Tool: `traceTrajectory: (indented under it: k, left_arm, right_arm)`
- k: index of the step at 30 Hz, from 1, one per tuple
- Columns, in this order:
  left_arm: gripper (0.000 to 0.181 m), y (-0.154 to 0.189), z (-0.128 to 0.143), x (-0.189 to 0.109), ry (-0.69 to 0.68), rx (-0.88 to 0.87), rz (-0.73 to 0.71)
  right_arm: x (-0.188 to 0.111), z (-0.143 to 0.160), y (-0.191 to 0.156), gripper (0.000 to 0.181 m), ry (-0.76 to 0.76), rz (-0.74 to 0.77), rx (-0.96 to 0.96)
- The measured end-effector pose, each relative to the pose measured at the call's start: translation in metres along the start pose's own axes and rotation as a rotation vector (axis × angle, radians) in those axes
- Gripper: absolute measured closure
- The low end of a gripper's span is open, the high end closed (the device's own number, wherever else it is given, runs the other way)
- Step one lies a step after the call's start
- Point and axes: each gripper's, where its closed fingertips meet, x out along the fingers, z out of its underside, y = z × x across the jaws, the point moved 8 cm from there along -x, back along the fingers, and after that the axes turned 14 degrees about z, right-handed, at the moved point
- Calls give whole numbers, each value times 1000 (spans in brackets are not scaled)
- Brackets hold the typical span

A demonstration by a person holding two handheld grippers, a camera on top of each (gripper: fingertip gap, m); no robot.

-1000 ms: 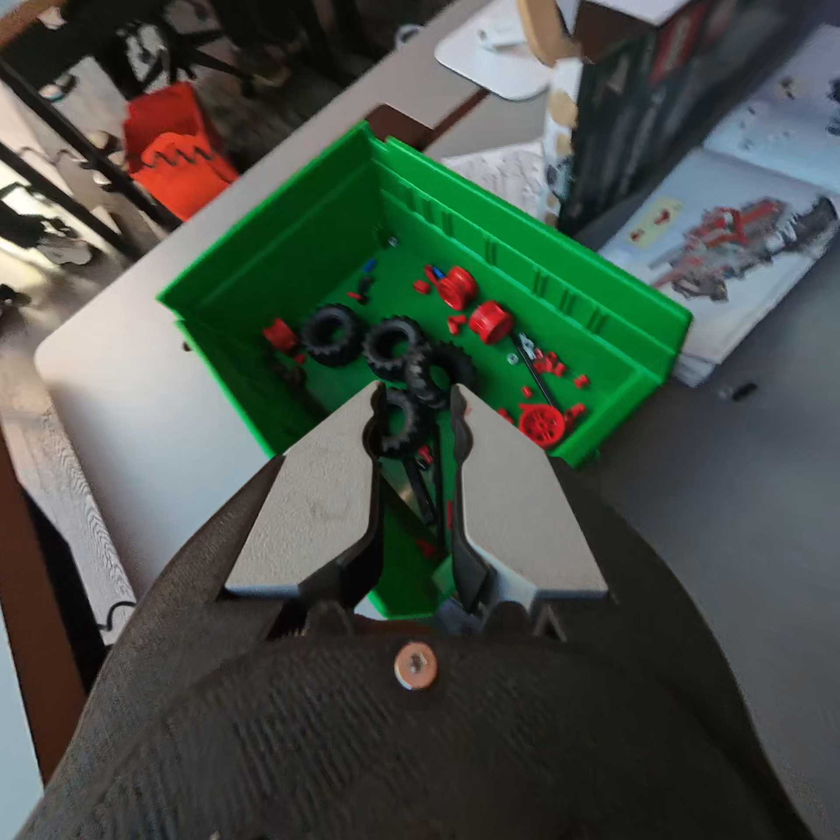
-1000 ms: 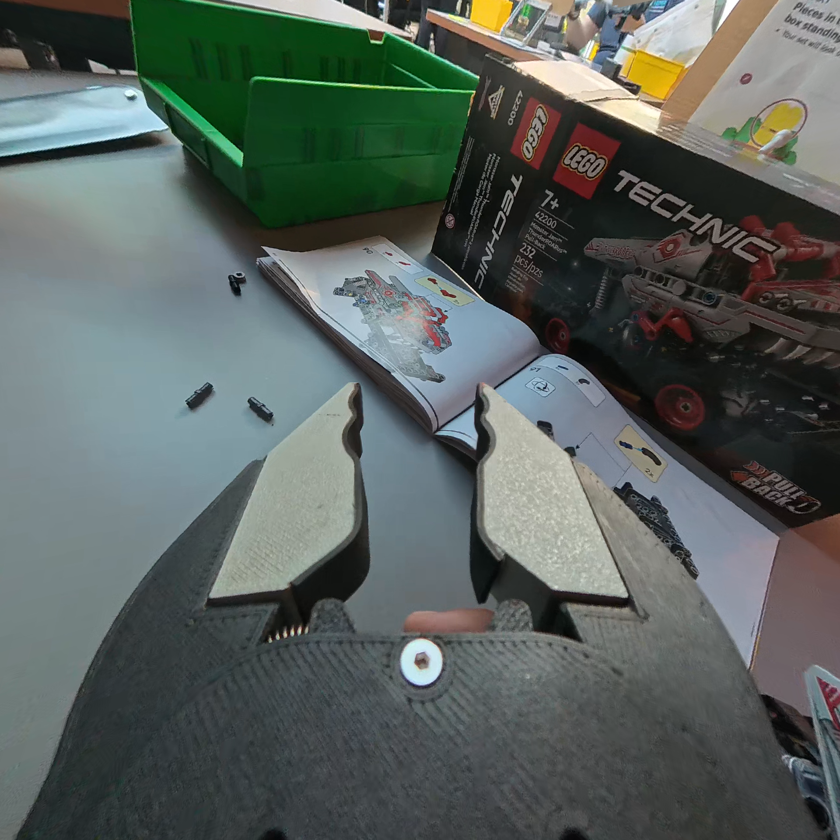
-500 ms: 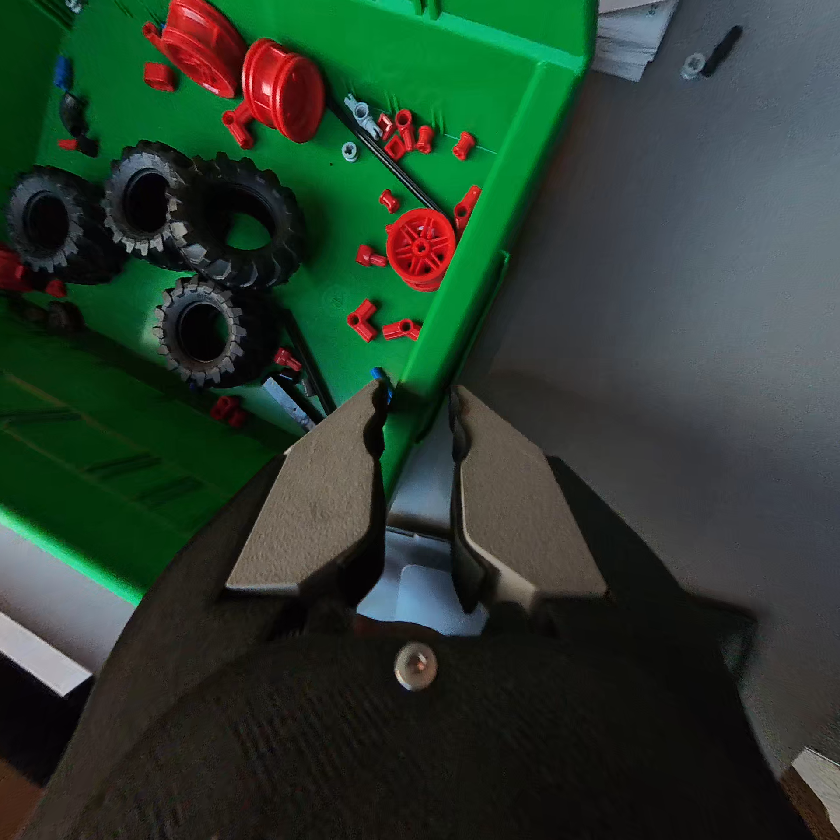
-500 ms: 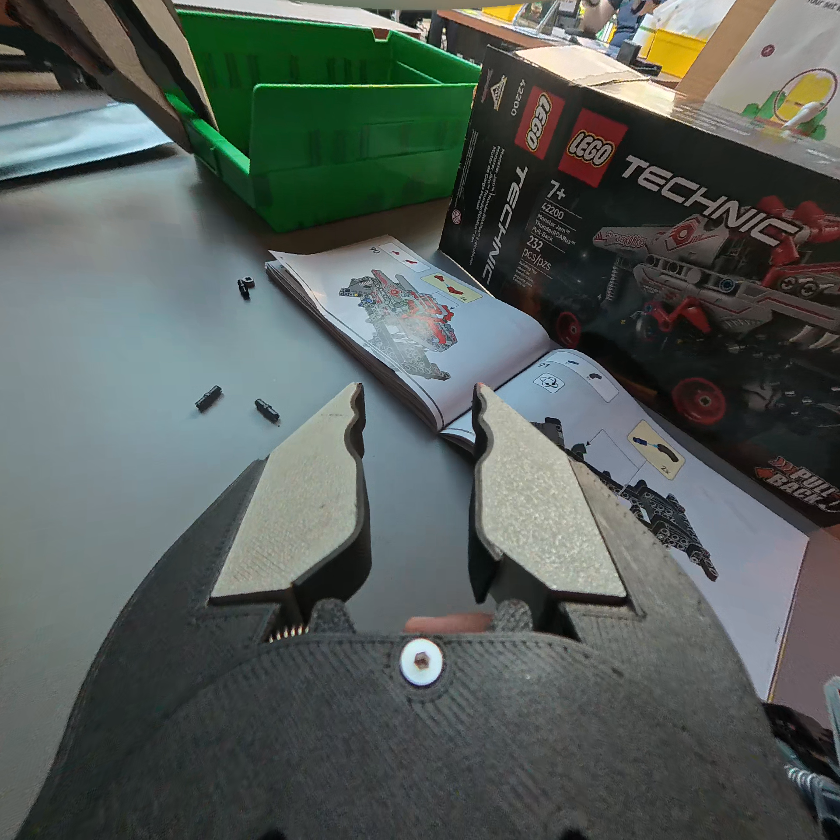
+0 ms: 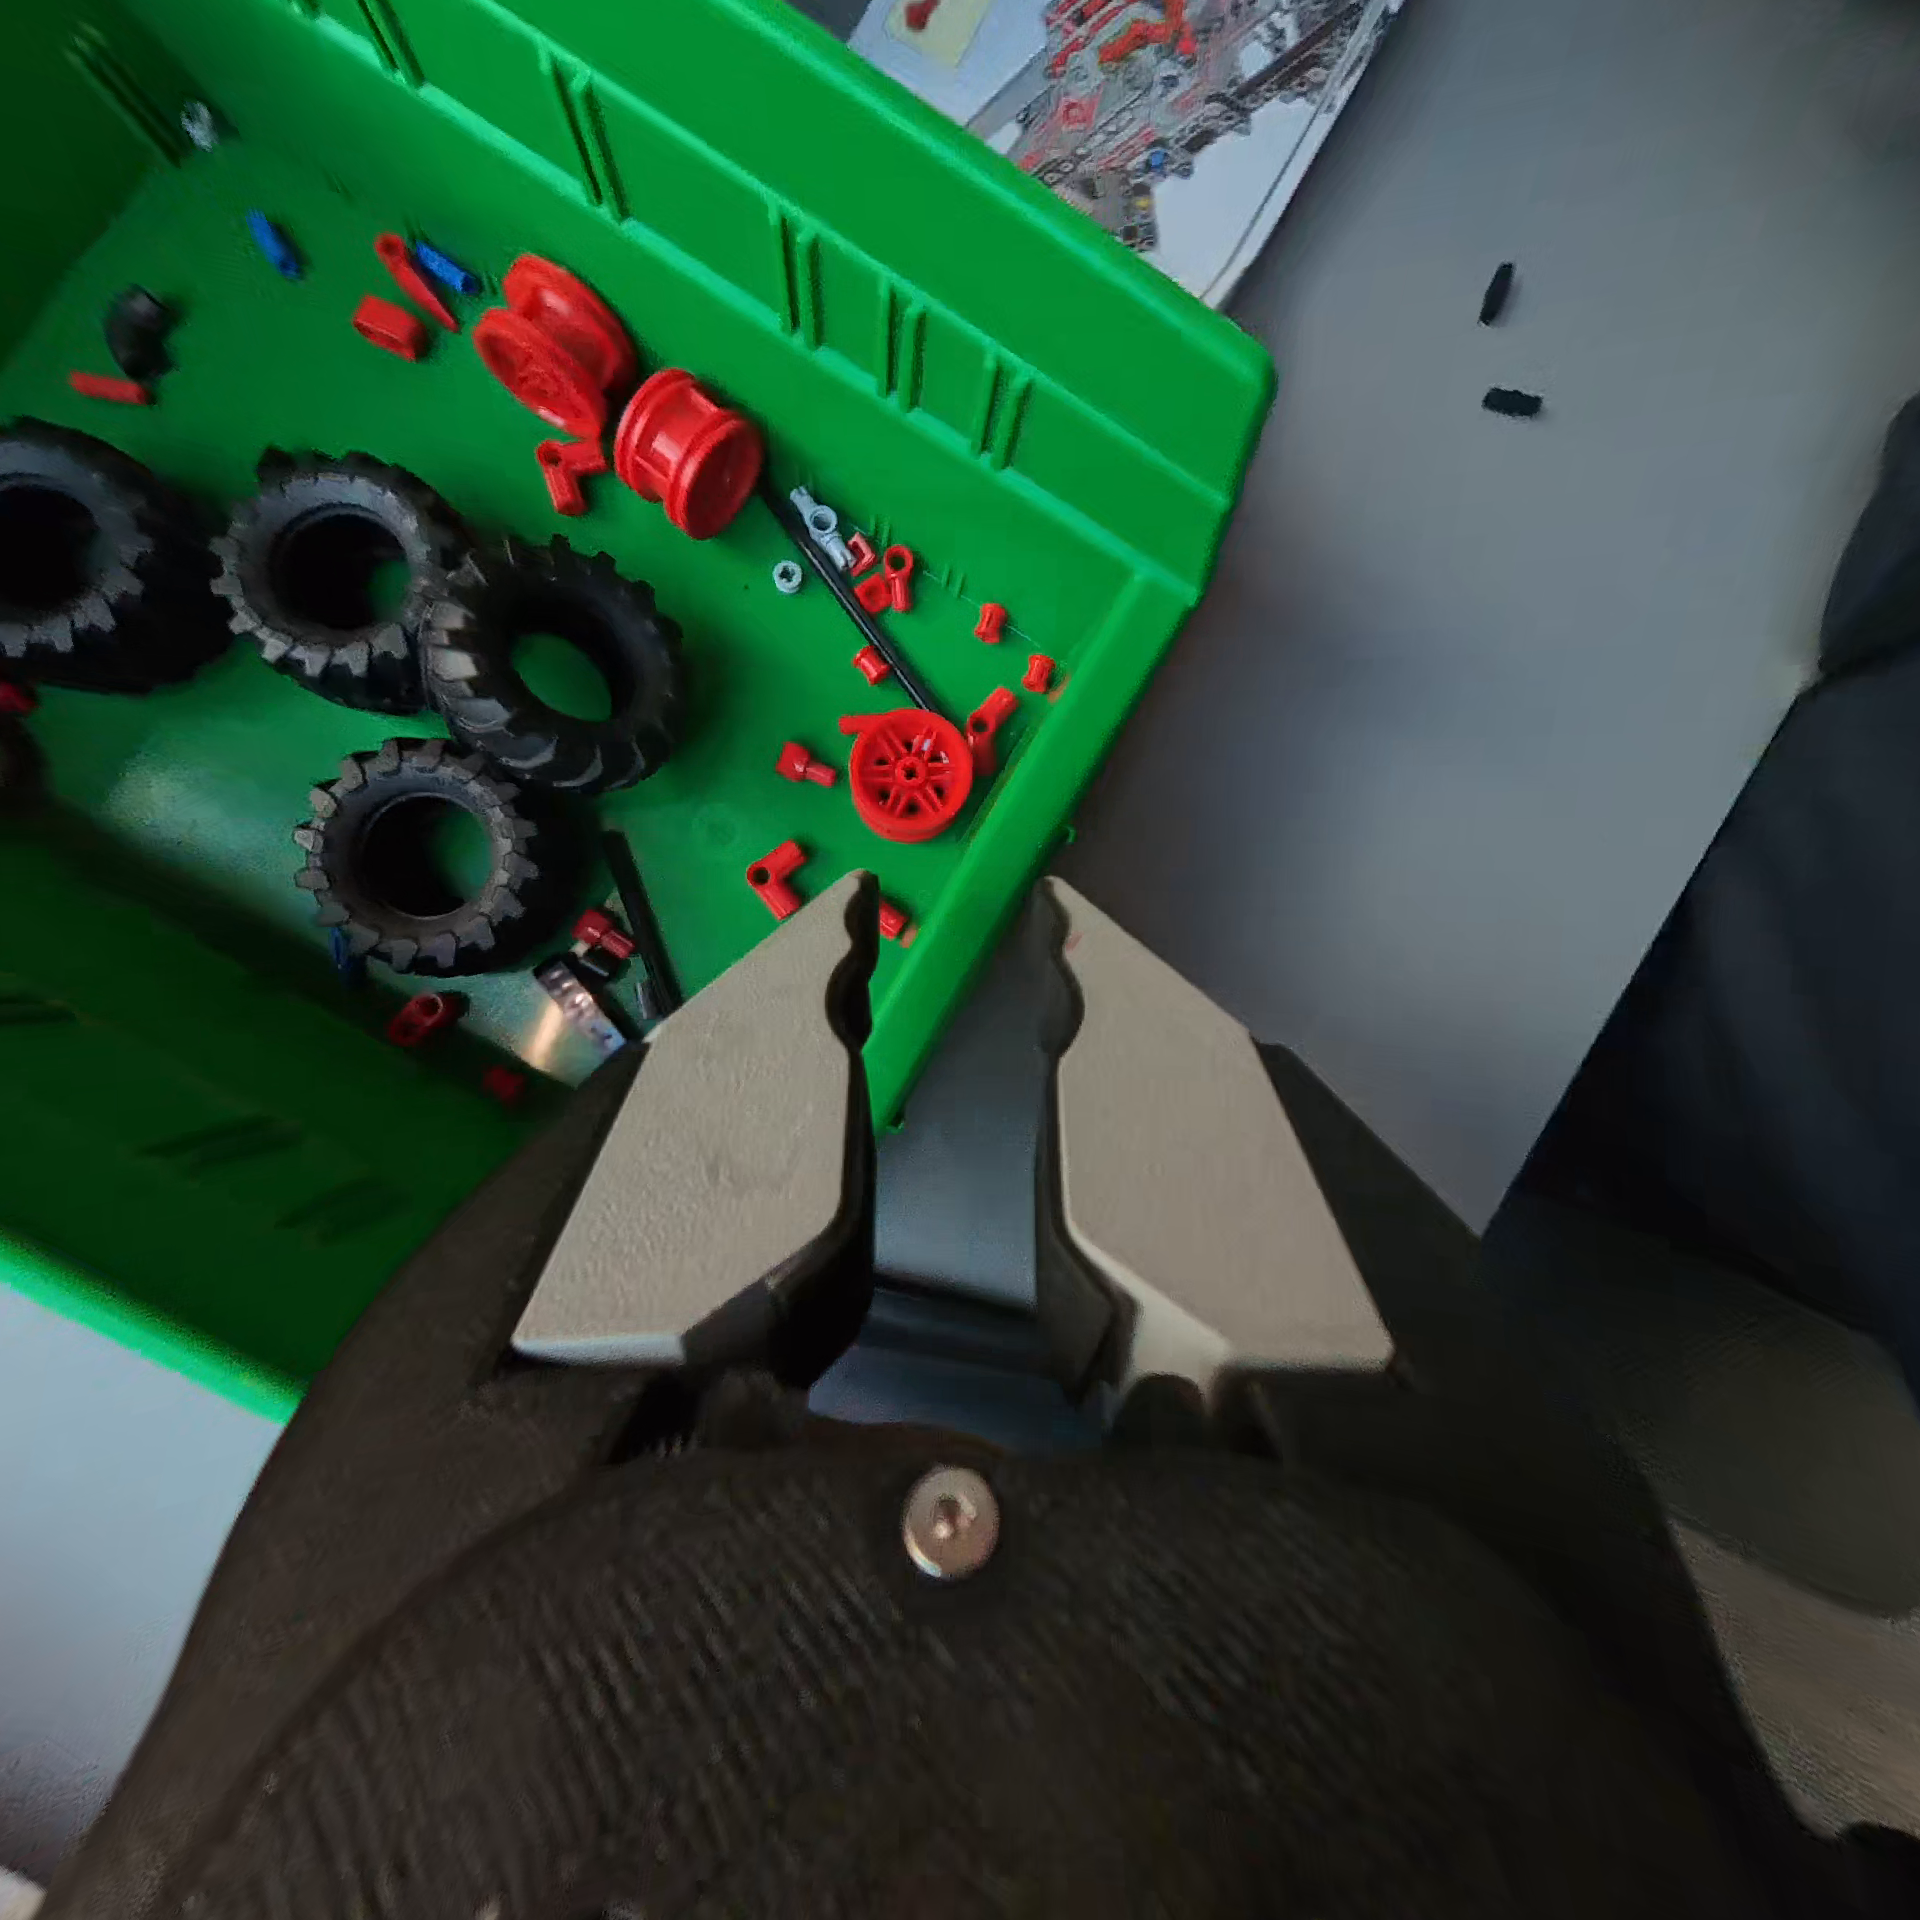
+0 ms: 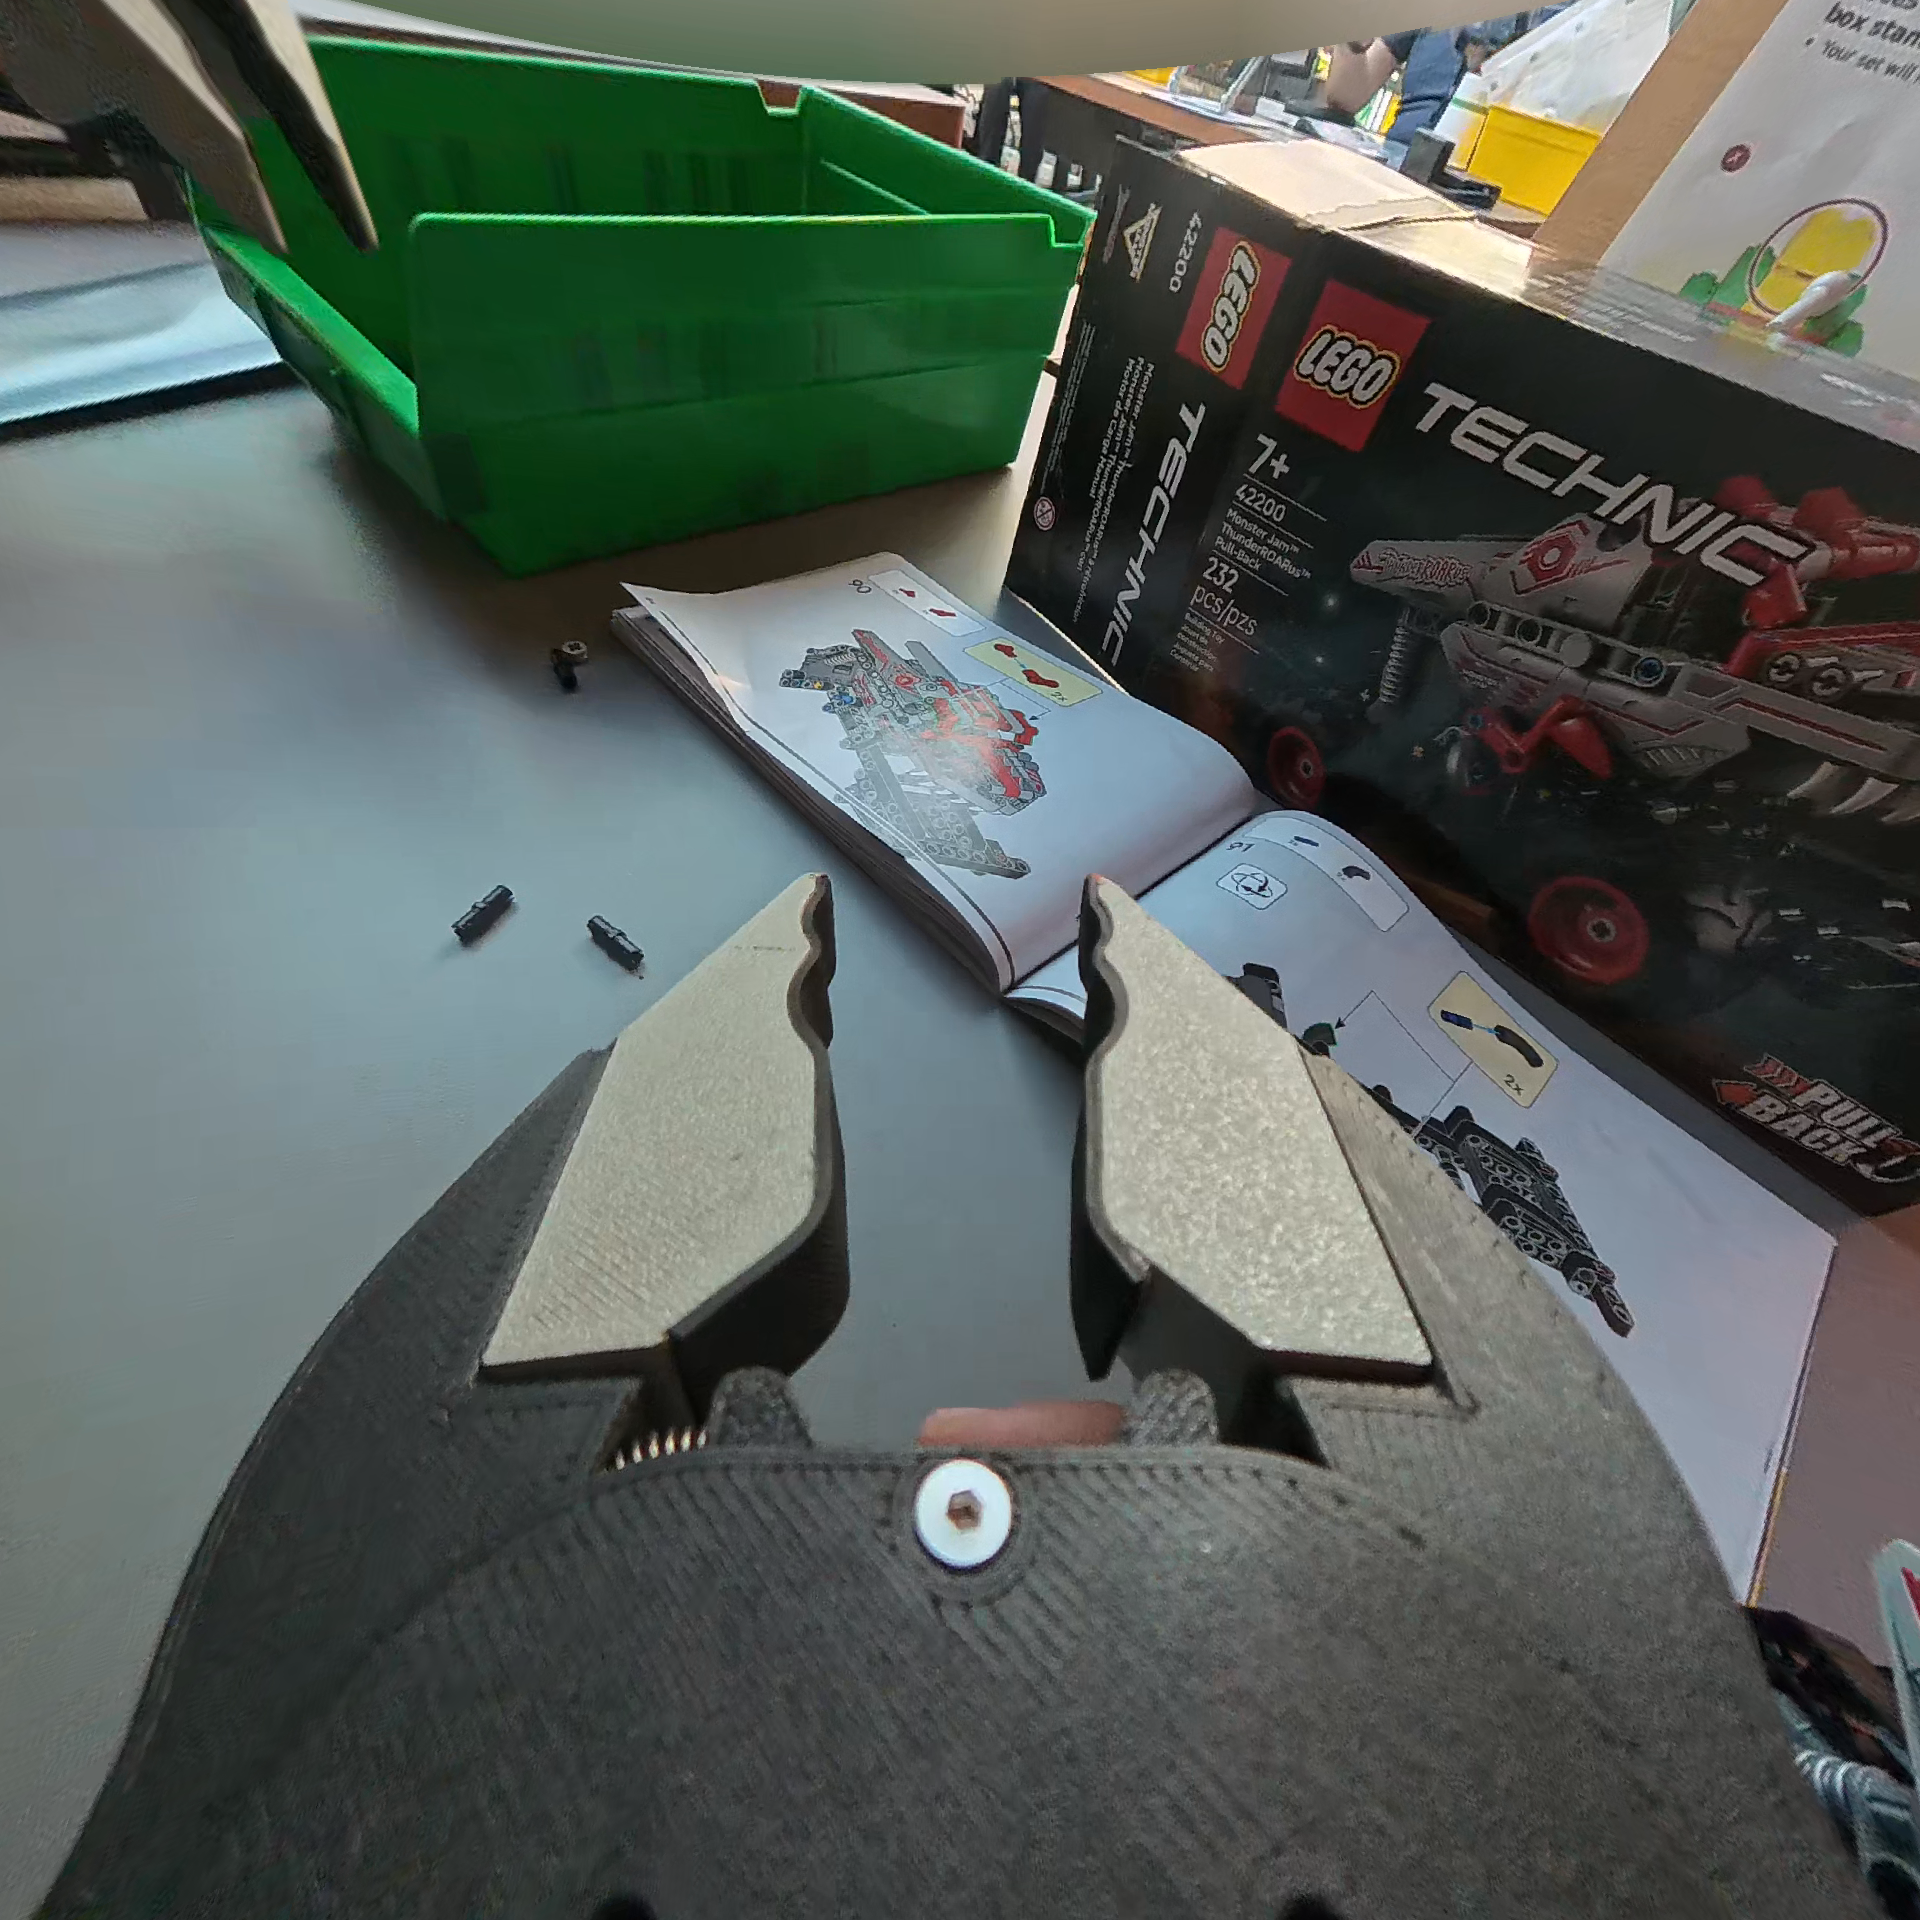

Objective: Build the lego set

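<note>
A green bin [image 5: 1132,488] holds several black tyres [image 5: 556,665], red wheel hubs [image 5: 909,774] and small red pins. My left gripper [image 5: 954,902] is open and empty, hovering over the bin's near right wall, which runs between its fingertips. My right gripper [image 6: 951,902] is open and empty, low over the dark table. Two black pins [image 6: 483,912] lie on the table left of it, a third piece [image 6: 568,661] farther back. The open instruction booklet [image 6: 935,727] lies just beyond its fingertips. The bin [image 6: 717,384] and the left gripper [image 6: 260,156] show at the back left.
The black set box [image 6: 1507,582] stands at the right behind the booklet. In the left wrist view two black pins [image 5: 1507,400] lie on the grey table right of the bin, and a dark sleeve [image 5: 1766,987] fills the right edge. My right fingertips sit around 30 centimeters from my left ones.
My left gripper swung from above the bin's middle to its right wall, then pulled back slightly so more of the bin shows. My right gripper stayed nearly still.
</note>
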Motion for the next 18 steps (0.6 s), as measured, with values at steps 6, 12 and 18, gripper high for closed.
traceTrajectory:
  k: [6,12,18]
  left_arm:
    - [174,-20,-24,17,-293,121,31]
    - [179,-26,-20,41,-607,608,164]
    - [170,-34,-21,46,-658,680,220]
  right_arm:
    - [-5,-3,5,137,63,-19,58]
    - [-10,-5,12,137,113,-55,141]
    - [-10,-5,11,137,120,-58,131]
